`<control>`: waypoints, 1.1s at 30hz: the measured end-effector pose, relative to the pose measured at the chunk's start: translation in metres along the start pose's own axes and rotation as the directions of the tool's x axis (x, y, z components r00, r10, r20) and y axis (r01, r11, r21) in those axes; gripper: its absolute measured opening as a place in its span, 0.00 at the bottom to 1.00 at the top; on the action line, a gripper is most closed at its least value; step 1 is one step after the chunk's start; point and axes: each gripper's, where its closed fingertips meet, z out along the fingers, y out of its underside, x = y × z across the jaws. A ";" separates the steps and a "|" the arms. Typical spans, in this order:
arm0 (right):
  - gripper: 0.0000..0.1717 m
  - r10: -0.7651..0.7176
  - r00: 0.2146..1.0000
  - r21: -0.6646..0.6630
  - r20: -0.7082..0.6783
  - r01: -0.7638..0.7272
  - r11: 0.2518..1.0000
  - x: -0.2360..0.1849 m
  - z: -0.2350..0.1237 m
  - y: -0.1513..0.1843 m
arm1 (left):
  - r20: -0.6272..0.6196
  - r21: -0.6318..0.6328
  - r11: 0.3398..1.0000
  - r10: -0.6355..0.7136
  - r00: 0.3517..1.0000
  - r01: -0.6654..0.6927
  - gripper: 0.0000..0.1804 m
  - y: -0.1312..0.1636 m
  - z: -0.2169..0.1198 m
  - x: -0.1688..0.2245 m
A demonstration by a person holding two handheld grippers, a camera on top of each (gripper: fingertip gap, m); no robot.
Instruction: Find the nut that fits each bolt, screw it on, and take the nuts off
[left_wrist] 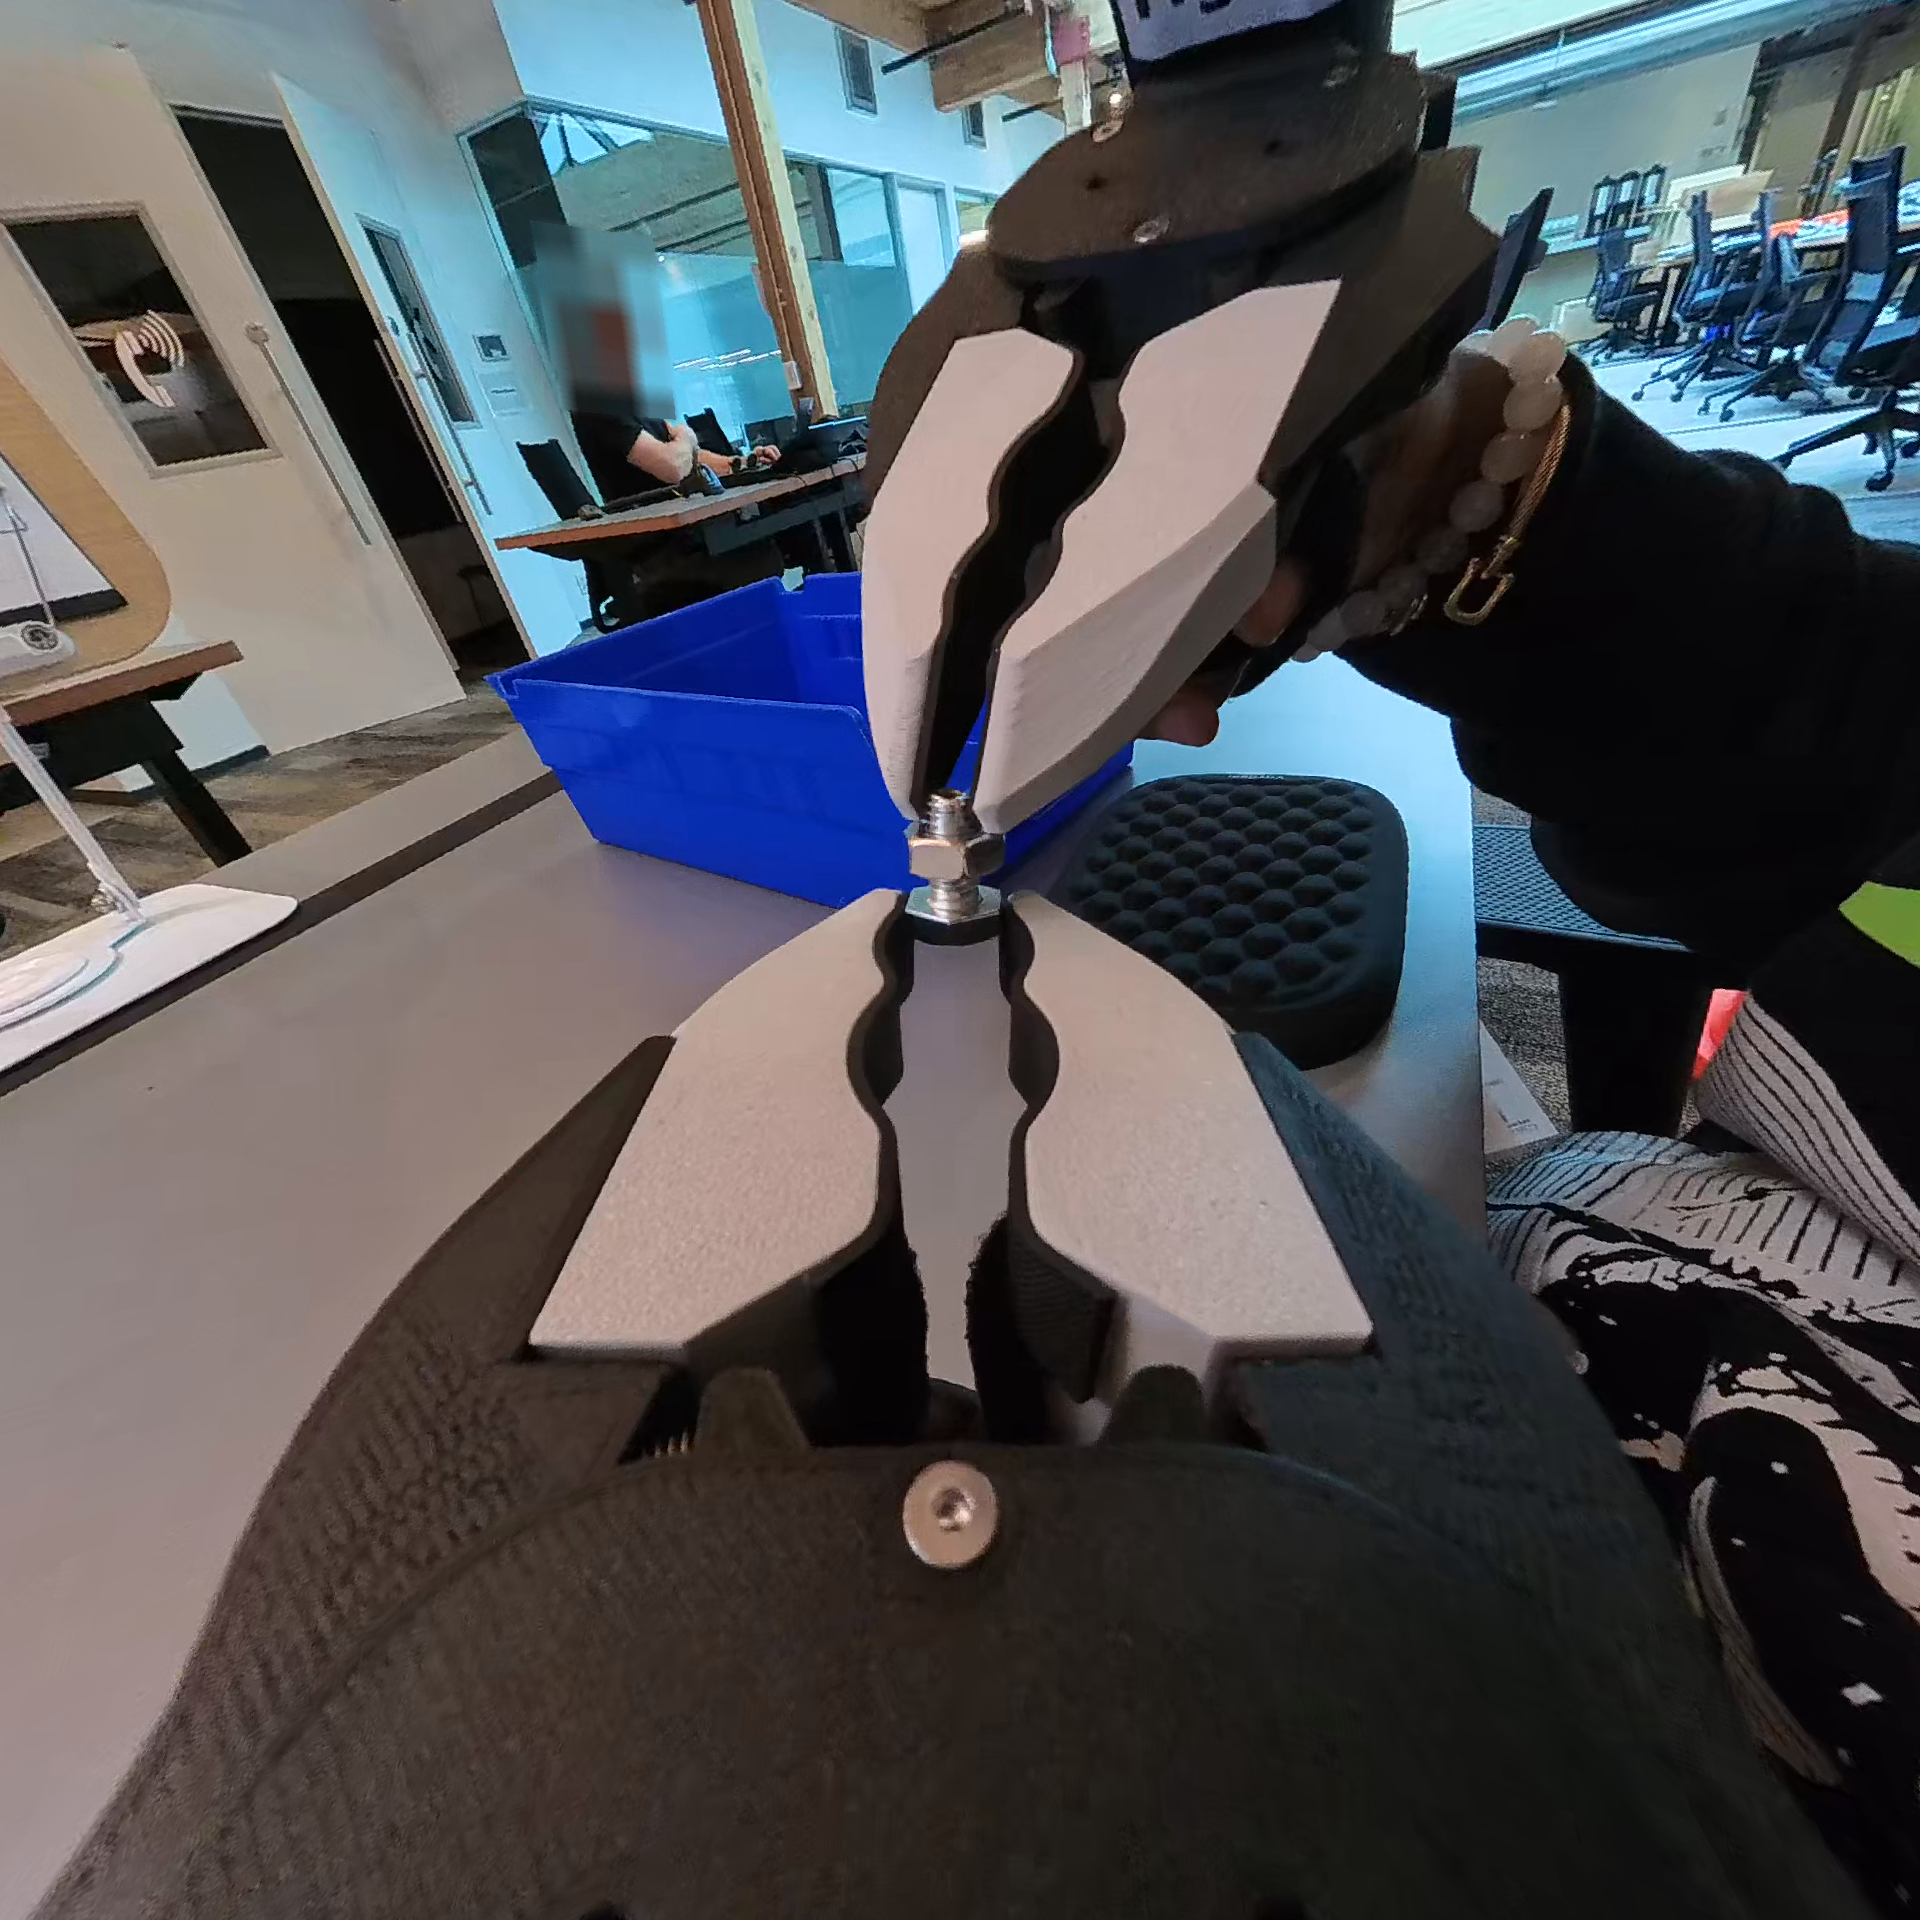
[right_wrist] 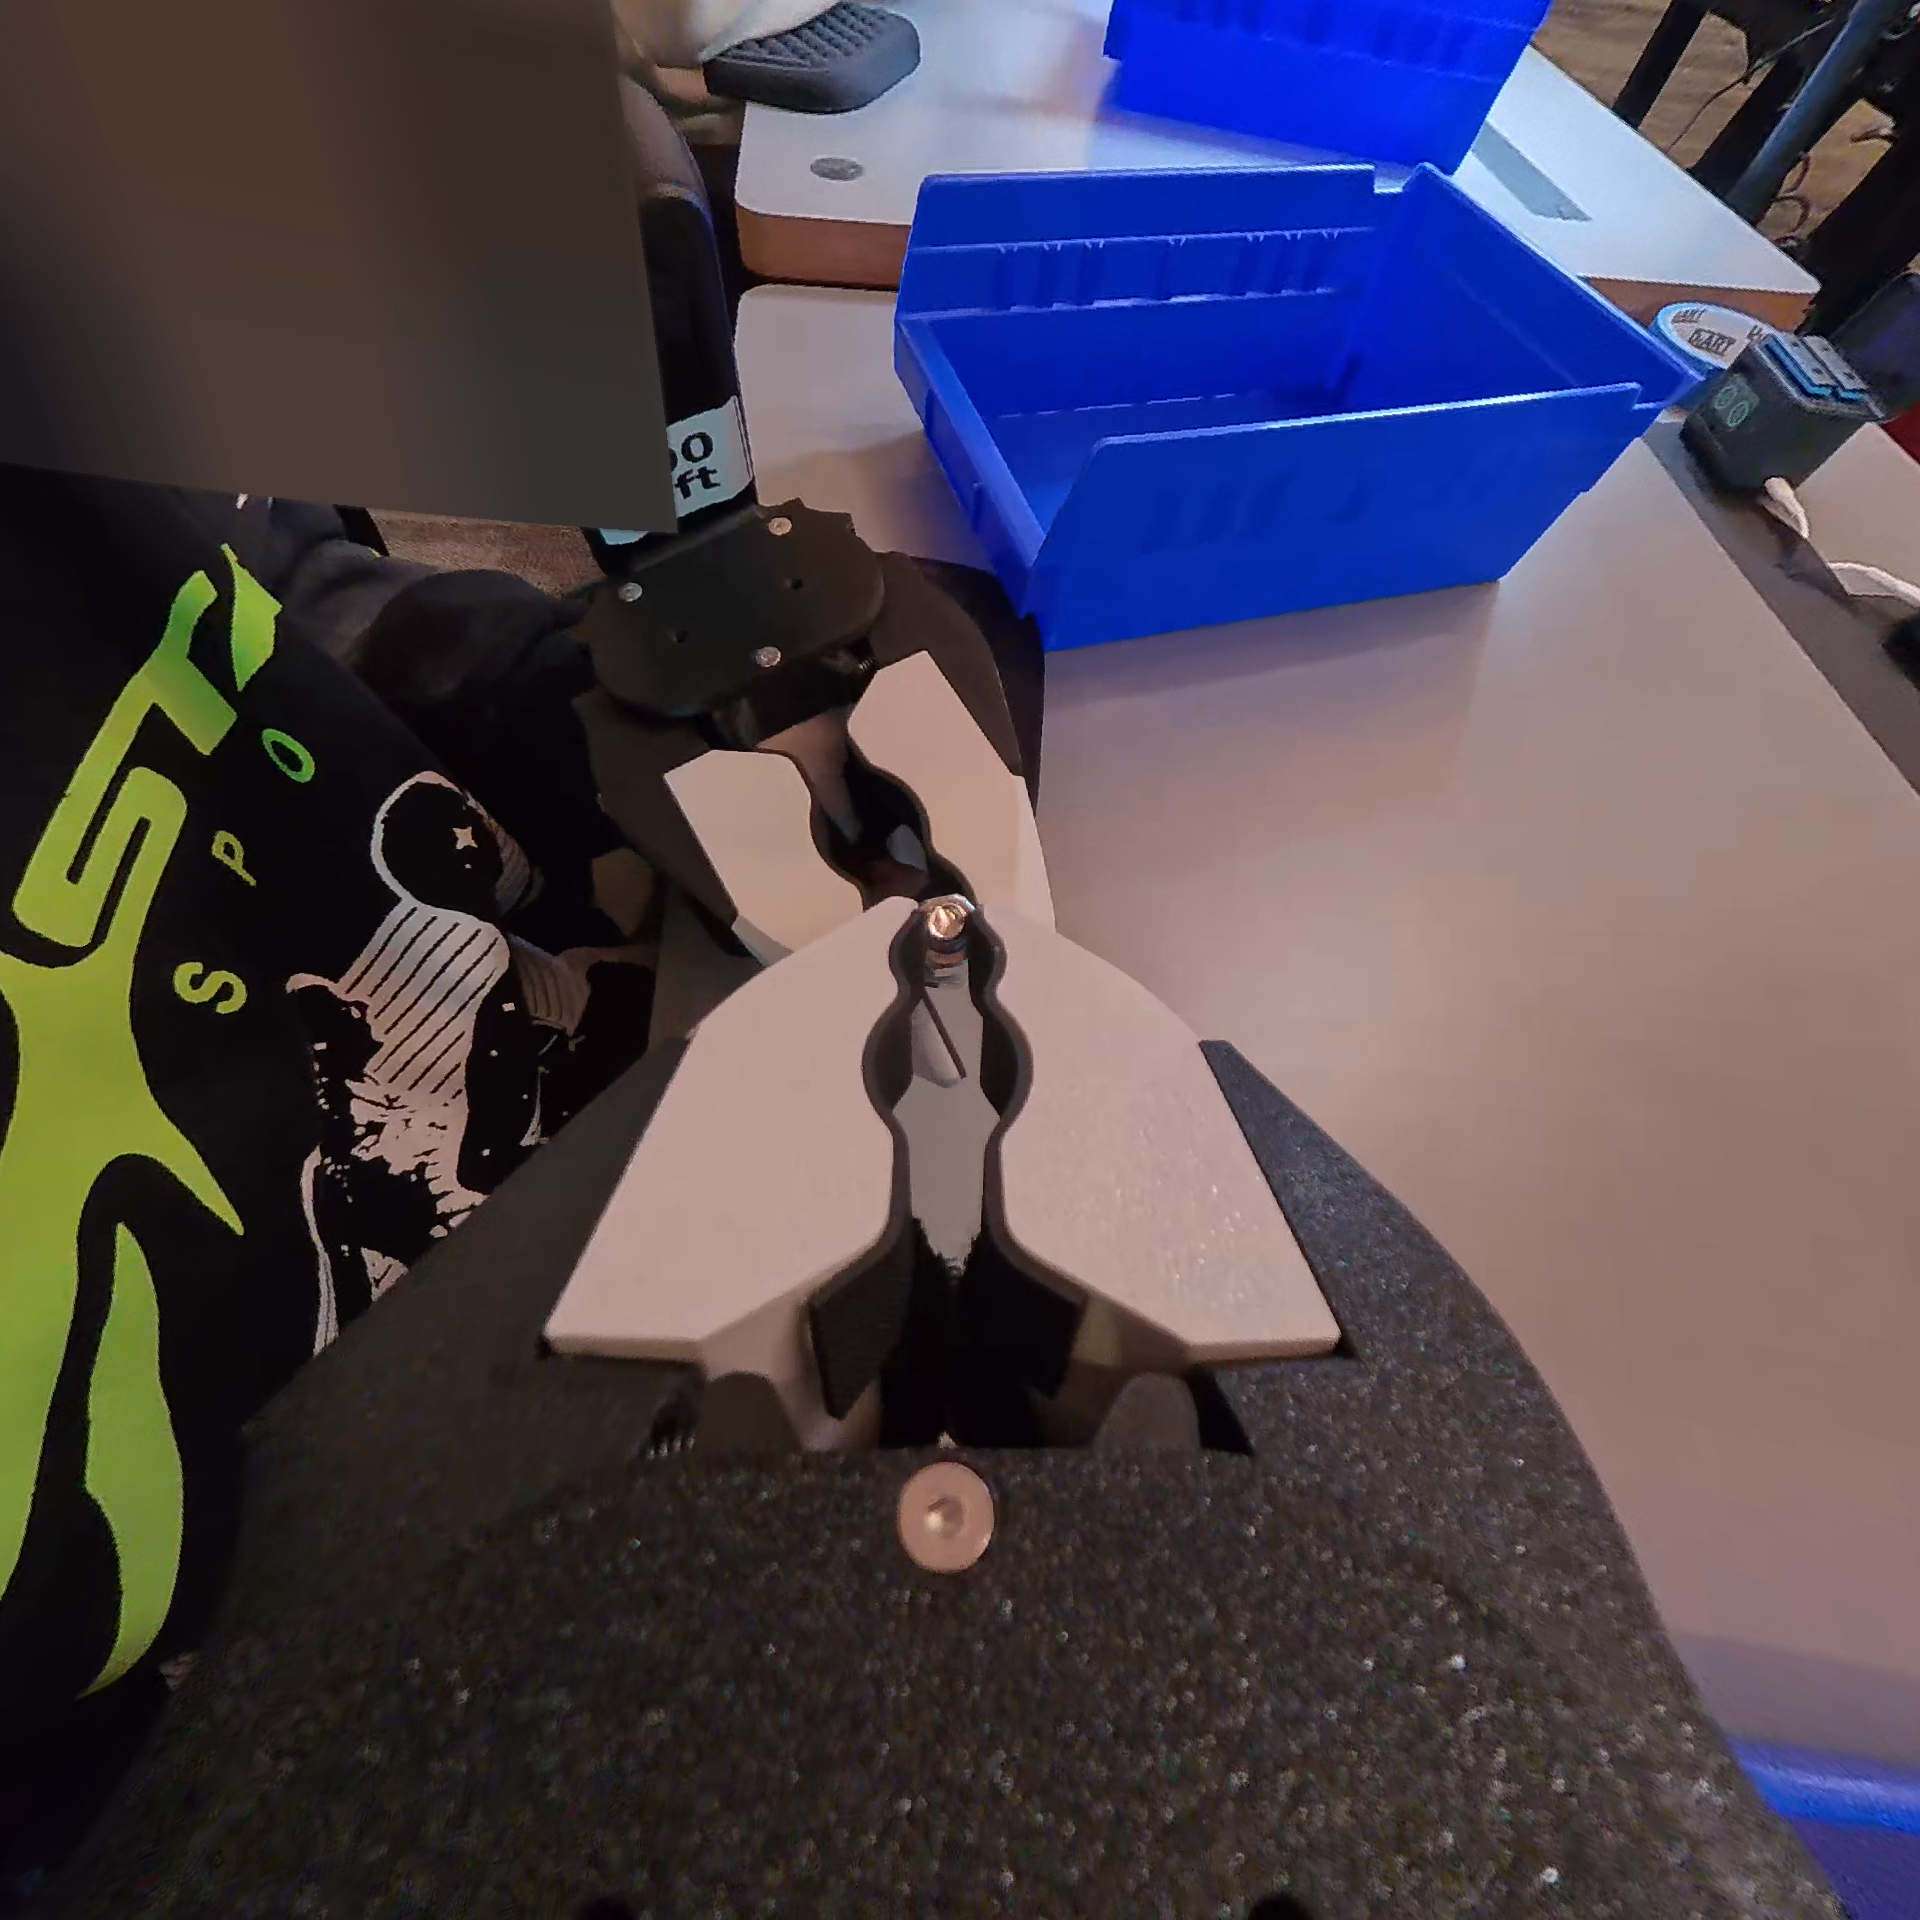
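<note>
The bolt (left_wrist: 950,862) stood upright just in front of the blue bin (left_wrist: 707,748), the right gripper (left_wrist: 948,802) pinching its threaded tip from above, the left gripper (left_wrist: 952,920) clamping its head below, the nut (left_wrist: 951,850) between them.

Silver bolt (left_wrist: 948,878) stands upright, hex head down, just above the grey bench (left_wrist: 416,1039), threaded tip up. One silver hex nut (left_wrist: 954,852) sits partway down the threads, short of the head; thread shows above and below it.
</note>
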 end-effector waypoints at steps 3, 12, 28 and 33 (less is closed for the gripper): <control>0.04 0.000 1.000 -0.003 0.006 0.000 1.000 0.000 0.000 0.000 | -0.006 -0.002 1.000 -0.001 1.000 0.001 0.08 0.000 0.000 0.001; 0.27 0.103 0.995 0.318 -0.017 -0.092 0.944 0.002 0.006 -0.014 | -0.091 0.063 0.986 -0.146 0.985 0.152 0.08 -0.007 -0.005 0.001; 0.06 0.259 0.945 0.458 -0.199 -0.144 0.877 0.037 -0.021 0.009 | -0.154 0.108 0.970 -0.202 0.967 0.220 0.08 -0.013 -0.011 0.002; 0.08 0.230 0.964 0.485 -0.130 -0.141 0.863 0.024 -0.020 0.001 | -0.152 0.104 0.970 -0.205 0.967 0.222 0.08 -0.013 -0.010 0.001</control>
